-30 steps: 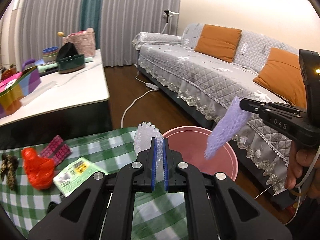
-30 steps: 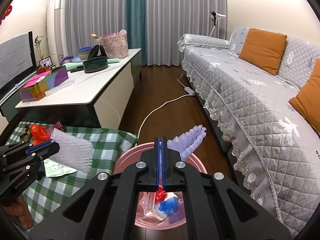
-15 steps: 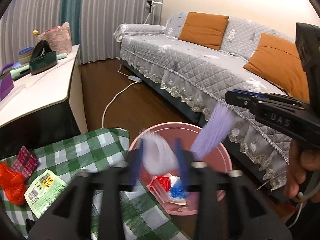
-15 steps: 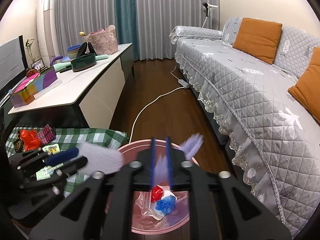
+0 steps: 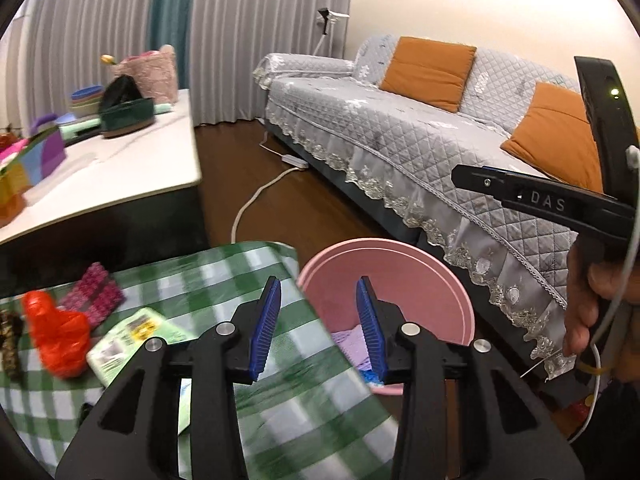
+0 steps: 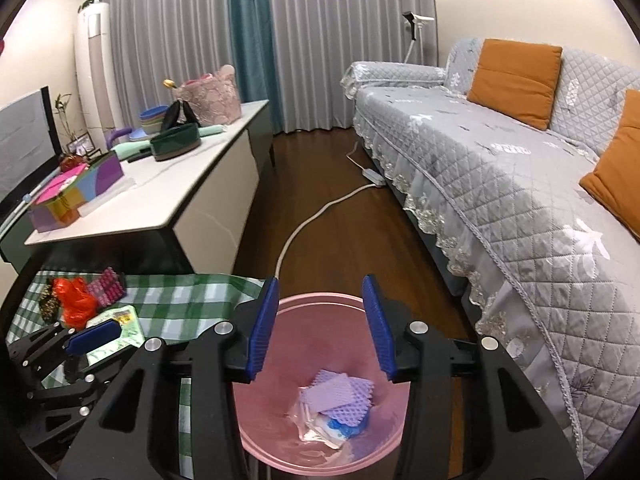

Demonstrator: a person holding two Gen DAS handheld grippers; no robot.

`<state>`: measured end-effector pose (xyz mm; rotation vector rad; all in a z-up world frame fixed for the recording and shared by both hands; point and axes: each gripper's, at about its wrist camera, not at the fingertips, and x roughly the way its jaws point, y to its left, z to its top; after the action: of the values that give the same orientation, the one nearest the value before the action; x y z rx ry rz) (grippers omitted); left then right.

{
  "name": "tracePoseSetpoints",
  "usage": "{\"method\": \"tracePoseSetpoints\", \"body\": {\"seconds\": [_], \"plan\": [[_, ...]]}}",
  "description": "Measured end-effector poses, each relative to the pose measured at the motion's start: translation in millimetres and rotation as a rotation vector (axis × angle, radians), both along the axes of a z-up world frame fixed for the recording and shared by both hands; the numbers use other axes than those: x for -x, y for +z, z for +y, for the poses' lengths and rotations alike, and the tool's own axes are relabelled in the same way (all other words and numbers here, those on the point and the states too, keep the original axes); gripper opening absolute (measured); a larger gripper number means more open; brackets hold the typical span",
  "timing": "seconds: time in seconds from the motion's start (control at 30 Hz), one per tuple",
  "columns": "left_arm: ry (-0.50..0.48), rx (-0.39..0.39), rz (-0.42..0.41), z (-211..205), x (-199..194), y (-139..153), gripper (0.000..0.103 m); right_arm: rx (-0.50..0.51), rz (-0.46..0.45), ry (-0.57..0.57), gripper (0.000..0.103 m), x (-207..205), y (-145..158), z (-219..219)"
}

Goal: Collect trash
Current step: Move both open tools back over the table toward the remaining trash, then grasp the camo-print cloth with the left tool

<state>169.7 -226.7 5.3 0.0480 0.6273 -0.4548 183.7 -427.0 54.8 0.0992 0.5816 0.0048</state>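
A pink bin (image 6: 320, 436) stands on the floor beside the green checked table (image 6: 176, 292). Purple foam netting (image 6: 340, 396) lies in it on clear and blue wrappers. My right gripper (image 6: 320, 328) is open and empty above the bin. My left gripper (image 5: 318, 322) is open and empty over the table edge next to the bin (image 5: 400, 272). On the table (image 5: 224, 280) lie a red plastic bag (image 5: 56, 336), a green packet (image 5: 132, 340) and a pink patterned wrapper (image 5: 92, 294). The right gripper (image 5: 532, 196) shows at the right of the left wrist view.
A grey sofa (image 6: 520, 184) with orange cushions runs along the right. A white sideboard (image 6: 160, 192) with boxes and bowls stands to the left. A white power cable (image 6: 320, 216) crosses the wooden floor between them.
Both grippers opened. The clear bubble wrap and the purple foam netting dropped from them into the pink bin. The left gripper swung back toward the table.
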Motion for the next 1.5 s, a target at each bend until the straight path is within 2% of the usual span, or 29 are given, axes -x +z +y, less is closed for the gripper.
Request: {"method": "tracePoseSetpoints", "body": {"seconds": [0.33,0.53,0.7,0.83,1.1,1.37,1.5], "plan": [[0.130,-0.021,-0.061,88.2,42.9,31.4,0.038,-0.040,-0.054,0.142,0.044,16.3,18.9,68.7],[0.255,-0.026,-0.091,156.7,63.4,46.6,0.035,-0.099,-0.026,0.227,0.041,15.4,14.2,106.8],[0.370,-0.007,-0.090,203.0,72.3,39.0,0.033,-0.091,0.011,0.276,0.041,8.7,0.9,134.7],[0.450,0.007,-0.054,232.8,68.9,22.7,0.029,-0.056,0.037,0.325,0.041,3.7,-10.4,162.8],[0.516,0.016,-0.052,264.2,58.0,10.7,0.029,0.011,0.084,0.430,0.041,-9.1,-35.0,218.0],[0.557,0.029,-0.030,282.7,39.3,-3.8,0.029,0.134,0.152,0.549,0.041,-13.9,-72.2,266.8],[0.571,0.028,-0.010,286.0,28.6,-14.3,0.029,0.245,0.173,0.584,0.041,-12.9,-90.1,283.8]]}}
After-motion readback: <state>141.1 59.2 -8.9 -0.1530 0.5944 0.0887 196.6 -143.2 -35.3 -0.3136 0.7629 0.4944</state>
